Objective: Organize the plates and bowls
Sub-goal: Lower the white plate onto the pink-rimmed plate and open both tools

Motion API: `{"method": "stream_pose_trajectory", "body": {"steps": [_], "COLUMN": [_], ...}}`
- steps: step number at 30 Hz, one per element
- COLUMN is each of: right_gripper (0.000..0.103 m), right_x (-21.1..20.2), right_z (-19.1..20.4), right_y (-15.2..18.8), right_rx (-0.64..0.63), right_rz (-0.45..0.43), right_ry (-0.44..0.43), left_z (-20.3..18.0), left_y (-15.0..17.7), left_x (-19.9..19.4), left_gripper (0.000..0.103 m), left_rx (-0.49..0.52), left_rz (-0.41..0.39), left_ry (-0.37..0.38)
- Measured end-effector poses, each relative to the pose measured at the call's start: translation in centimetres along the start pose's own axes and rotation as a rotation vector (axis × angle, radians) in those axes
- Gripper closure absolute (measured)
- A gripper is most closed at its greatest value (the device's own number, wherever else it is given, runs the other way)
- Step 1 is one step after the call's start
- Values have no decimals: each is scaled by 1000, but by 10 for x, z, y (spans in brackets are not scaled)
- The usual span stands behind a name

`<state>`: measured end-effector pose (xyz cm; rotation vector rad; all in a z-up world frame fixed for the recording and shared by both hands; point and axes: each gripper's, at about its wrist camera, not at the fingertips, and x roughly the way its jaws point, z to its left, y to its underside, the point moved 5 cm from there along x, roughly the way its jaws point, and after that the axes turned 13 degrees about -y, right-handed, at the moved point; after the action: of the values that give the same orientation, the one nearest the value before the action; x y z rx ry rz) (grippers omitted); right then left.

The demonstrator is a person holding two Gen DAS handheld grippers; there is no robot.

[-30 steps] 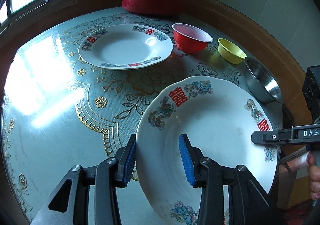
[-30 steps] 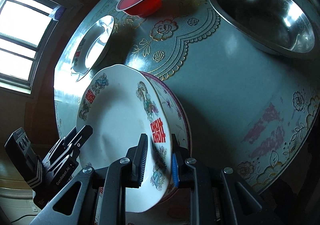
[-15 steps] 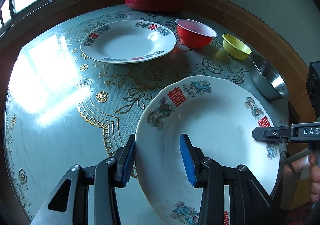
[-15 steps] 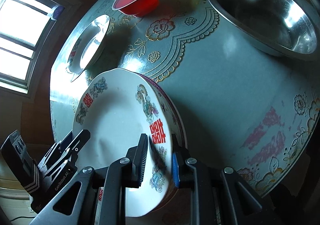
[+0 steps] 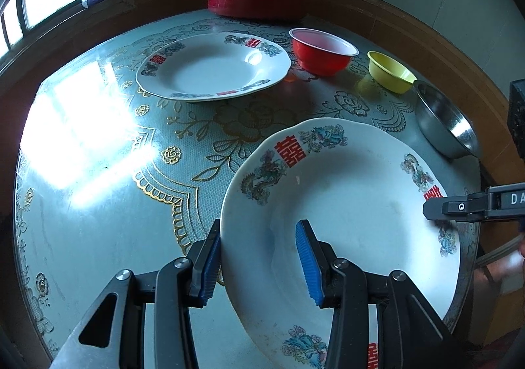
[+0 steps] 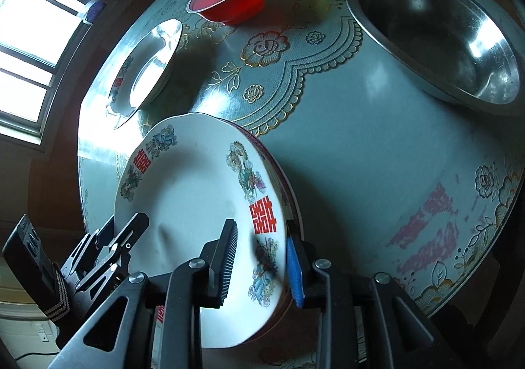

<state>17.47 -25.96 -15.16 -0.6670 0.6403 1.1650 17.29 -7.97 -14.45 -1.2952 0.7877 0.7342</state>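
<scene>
Your left gripper [image 5: 259, 262] and right gripper [image 6: 261, 262] both straddle the near plate's [image 5: 354, 205] rim, jaws opening, pads loose. It lies on another plate near the table [image 5: 98, 205] edge. Far off sit a second plate [image 5: 213, 67] and bowls.

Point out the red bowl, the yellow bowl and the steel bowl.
red bowl [image 5: 320, 58]: left wrist view, on its outer wall.
yellow bowl [image 5: 388, 75]: left wrist view, on its inside.
steel bowl [image 6: 436, 34]: right wrist view, on its inner bottom.
</scene>
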Motion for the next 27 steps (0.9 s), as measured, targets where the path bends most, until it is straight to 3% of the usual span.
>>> {"method": "stream_pose_trajectory", "body": {"steps": [6,11,18,27], "right_gripper": [74,74,88,84], "right_x": [-12,-13,-13,-16], "right_z": [5,11,10,14], "right_y": [-1,1,4,7], "right_rx": [-19,-77,-112,-132], "right_rz": [-14,-3,-25,-28], "right_ry": [16,54,126,145], "left_z": [3,9,6,6], "left_y": [7,6,0,3], "left_x": [2,-8,-14,-15], "left_gripper": [58,58,65,65], "left_rx": [-15,-41,-26,-30], "left_rz": [44,15,-3,-3], "left_ry": [8,12,-5,-7]}}
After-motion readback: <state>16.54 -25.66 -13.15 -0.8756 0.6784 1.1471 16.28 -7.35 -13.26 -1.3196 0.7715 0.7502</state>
